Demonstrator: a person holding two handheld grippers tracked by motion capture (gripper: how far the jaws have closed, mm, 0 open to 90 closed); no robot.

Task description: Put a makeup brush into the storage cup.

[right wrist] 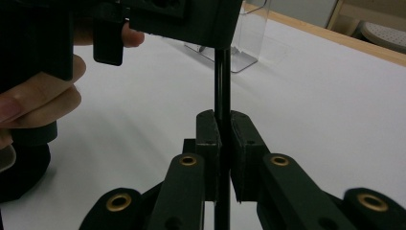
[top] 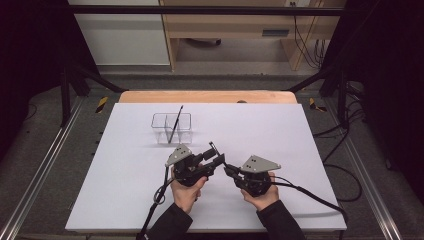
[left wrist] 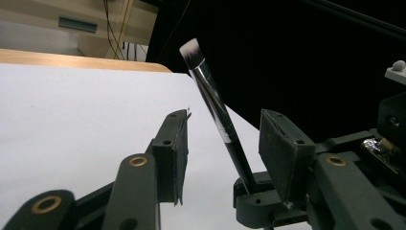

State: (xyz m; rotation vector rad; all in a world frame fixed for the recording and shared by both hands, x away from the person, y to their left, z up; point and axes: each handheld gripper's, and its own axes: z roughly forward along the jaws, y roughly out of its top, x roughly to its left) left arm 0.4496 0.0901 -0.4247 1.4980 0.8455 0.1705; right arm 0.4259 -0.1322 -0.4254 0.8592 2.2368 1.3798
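Makeup brush (left wrist: 218, 112), black handle, silver ferrule, white-tipped bristles: held off the white table (top: 120, 165), in front of the clear organizer (top: 172, 128) and well apart from it, between the two grippers. Right gripper (right wrist: 221, 143): clenched on the lower handle of the brush, jaws pressed against both sides of the shaft in the right gripper view. Left gripper (left wrist: 222, 143): released, jaws spread wide, brush shaft standing tilted in the gap between them and touching neither pad in the left gripper view. Clear organizer: divided plastic box, toward the far side of the table, holding a second thin dark brush (top: 175, 123) that leans out over its rim. Both grippers in the high view: just beside each other, nearer the person than the organizer, left hand (top: 187, 192) and right hand (top: 260, 195) below them.
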